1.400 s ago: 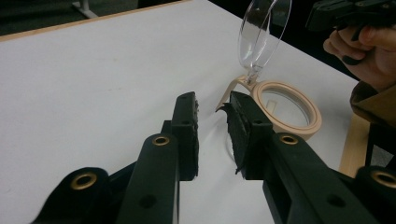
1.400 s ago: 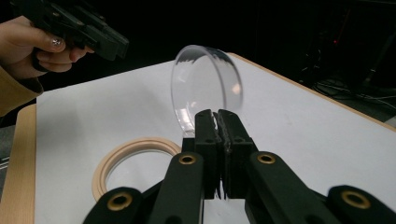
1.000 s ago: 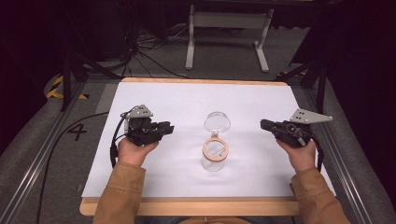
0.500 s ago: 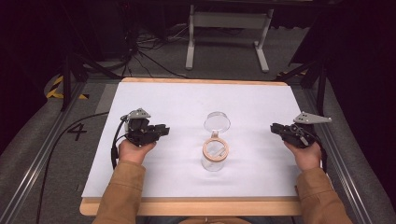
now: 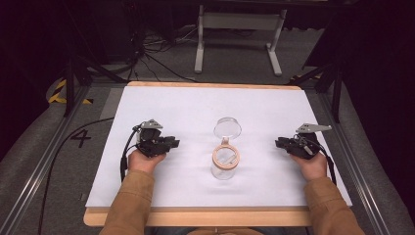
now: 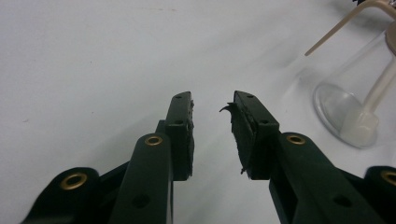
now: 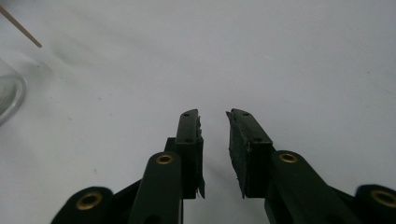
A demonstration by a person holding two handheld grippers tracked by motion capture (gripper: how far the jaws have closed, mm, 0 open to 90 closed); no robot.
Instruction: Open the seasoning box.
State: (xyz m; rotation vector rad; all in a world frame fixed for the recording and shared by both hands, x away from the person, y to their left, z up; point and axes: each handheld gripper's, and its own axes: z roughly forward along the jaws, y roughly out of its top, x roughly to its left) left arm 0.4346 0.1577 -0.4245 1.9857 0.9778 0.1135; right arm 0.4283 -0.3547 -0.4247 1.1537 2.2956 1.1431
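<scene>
On the white table (image 5: 186, 110), glass jar (image 5: 225, 164) between left gripper (image 5: 169, 144), right gripper (image 5: 281, 143), untouched

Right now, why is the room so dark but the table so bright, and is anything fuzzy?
High view: light falls on the white table, the room behind stays black, and the glass jar is sharp. Left gripper view: the jar looks soft and washed out, with a faint shadow beside it. Right gripper view: the near black parts of the right gripper blur at the bottom corners.
</scene>
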